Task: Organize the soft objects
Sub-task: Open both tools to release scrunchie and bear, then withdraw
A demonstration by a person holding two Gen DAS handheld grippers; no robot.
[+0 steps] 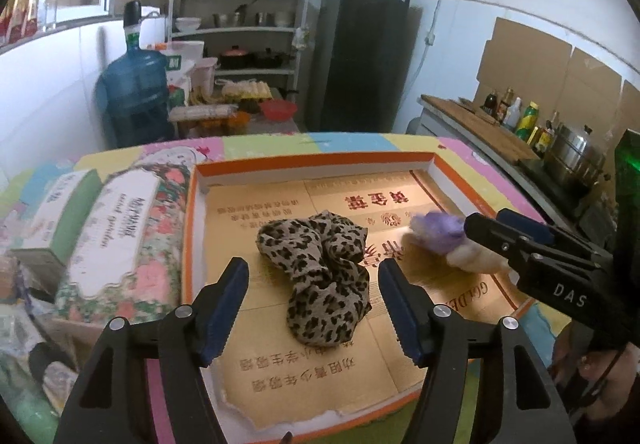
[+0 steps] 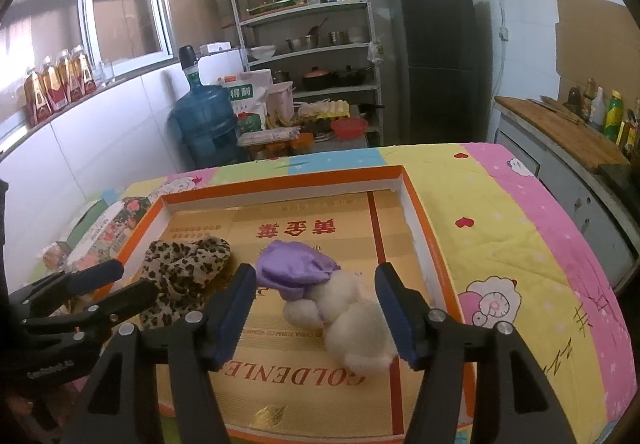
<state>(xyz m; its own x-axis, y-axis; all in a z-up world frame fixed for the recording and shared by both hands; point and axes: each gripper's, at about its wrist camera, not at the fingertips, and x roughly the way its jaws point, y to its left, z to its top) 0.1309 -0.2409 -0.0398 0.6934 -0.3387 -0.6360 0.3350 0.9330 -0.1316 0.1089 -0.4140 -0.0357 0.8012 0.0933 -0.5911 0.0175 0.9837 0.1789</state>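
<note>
Soft window daylight, fisheye-bent edges, purple toy (image 1: 438,230) perhaps motion-blurred

Scarf (image 1: 320,276) lies in tray (image 1: 312,166), left of plush toy (image 2: 344,308); seemingly apart.

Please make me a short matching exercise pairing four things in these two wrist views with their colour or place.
Things:
1. scarf
2. plush toy
3. water jug
4. red bowl

Descriptions:
A. blue, standing on the floor by the white wall
B. leopard print, bunched up on the left part of the shallow box
C. cream body with a purple top, lying in the right part of the shallow box
D. sitting at the foot of the shelf unit

Pairs: 1-B, 2-C, 3-A, 4-D
</note>
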